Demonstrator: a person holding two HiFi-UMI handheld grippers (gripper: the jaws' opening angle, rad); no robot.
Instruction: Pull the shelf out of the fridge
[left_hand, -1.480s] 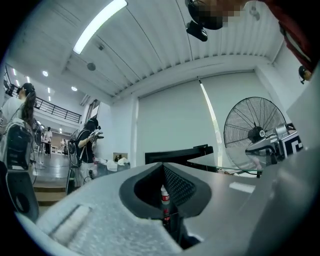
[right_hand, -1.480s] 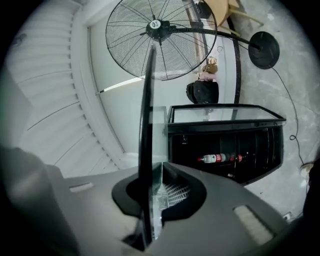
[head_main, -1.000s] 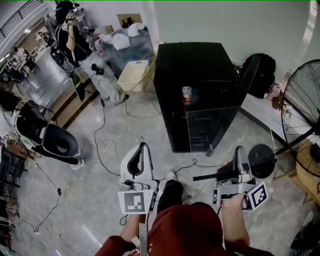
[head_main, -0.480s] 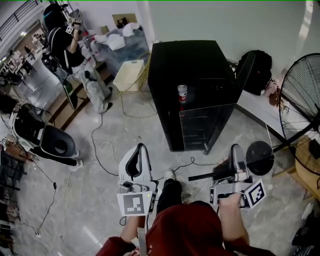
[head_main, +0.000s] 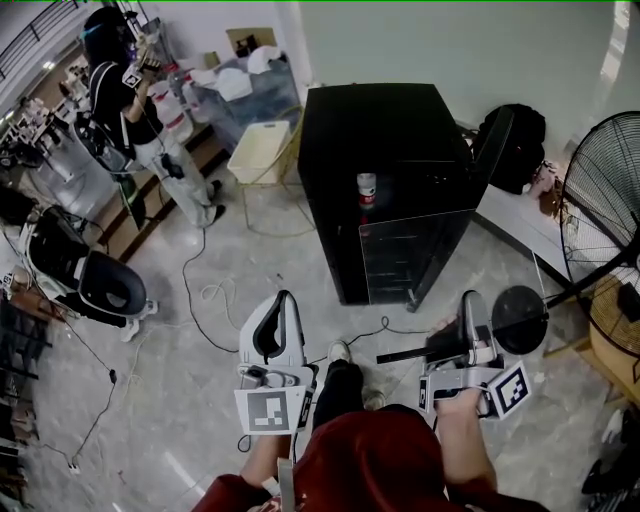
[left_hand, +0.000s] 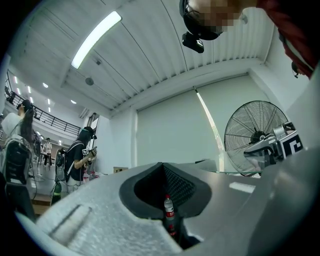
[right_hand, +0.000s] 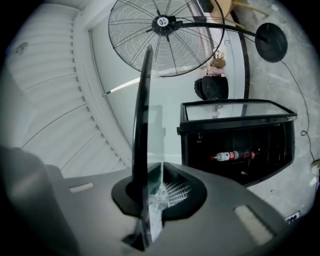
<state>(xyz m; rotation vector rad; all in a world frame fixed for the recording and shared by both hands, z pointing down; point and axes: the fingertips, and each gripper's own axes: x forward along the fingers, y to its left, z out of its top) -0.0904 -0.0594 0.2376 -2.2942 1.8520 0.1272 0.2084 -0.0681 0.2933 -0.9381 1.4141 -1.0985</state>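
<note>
The right gripper (head_main: 470, 300) is clamped on a glass shelf (right_hand: 141, 125). Its jaws are closed on the pane right beside the shelf's dark edge strip. In the right gripper view that strip rises from the jaws toward the top of the frame, and the clear glass beside it is faint. In the head view only the dark strip shows plainly, sticking out to the left of the gripper just beside the person's leg (head_main: 335, 390), and the glass itself can hardly be traced there. The shelf is out of the fridge (head_main: 385, 140) and well apart from it. The left gripper (head_main: 284, 300) is held alongside with its jaws together at the tips and nothing between them. The black fridge stands farther ahead on the pale floor, its door (head_main: 497, 140) swung open to the right. A bottle (head_main: 367, 190) stands upright inside near the top, and the space below it is too dark to make out clearly. A dark bag (head_main: 525, 135) sits behind the door, partly hidden by it. A standing fan (head_main: 600, 190) is cut off by the right edge. Another person (head_main: 115, 85) stands far back on the left among cluttered tables.
</note>
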